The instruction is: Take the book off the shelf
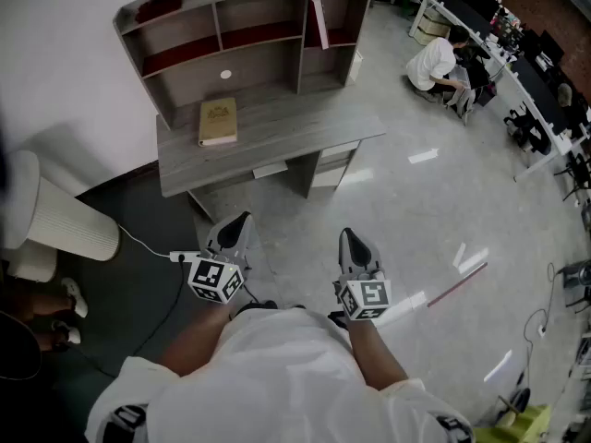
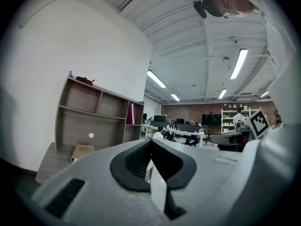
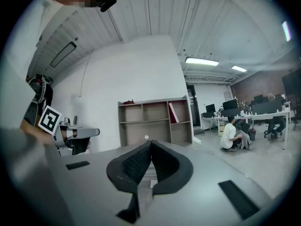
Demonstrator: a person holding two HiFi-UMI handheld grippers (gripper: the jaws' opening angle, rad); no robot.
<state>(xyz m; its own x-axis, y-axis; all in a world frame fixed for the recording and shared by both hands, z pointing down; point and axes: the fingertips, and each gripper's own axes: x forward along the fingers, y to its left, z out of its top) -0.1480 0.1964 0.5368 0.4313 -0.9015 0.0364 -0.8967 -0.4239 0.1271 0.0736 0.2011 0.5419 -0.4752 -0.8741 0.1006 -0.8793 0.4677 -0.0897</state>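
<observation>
- Grey laminate shelf (image 1: pixel 249 63) on a desk (image 1: pixel 277 132), head view: well ahead of both grippers. The red book (image 1: pixel 318 21) leans tilted in the upper right compartment, ahead of the right gripper (image 1: pixel 352 241) and ahead-right of the left gripper (image 1: pixel 236 224). A tan book (image 1: pixel 218 122) lies flat on the desk, ahead of the left gripper, not on any shelf board.
- Left gripper view: jaws pressed together, nothing between them. The red book (image 2: pixel 133 113) sits far ahead, slightly left of the jaw line. The tan book (image 2: pixel 83 150) is lower and further left.
- Right gripper view: jaws pressed together, empty. The red book (image 3: pixel 173 112) sits far ahead, just right of the jaw line, with free space on both sides of it.
- Handling, as judged: thin, stiff and probably light, with a cover that may be smooth. Best hold looks like a pinch across both covers at the near edge, firm enough to prevent slipping. The jaws must open first.
</observation>
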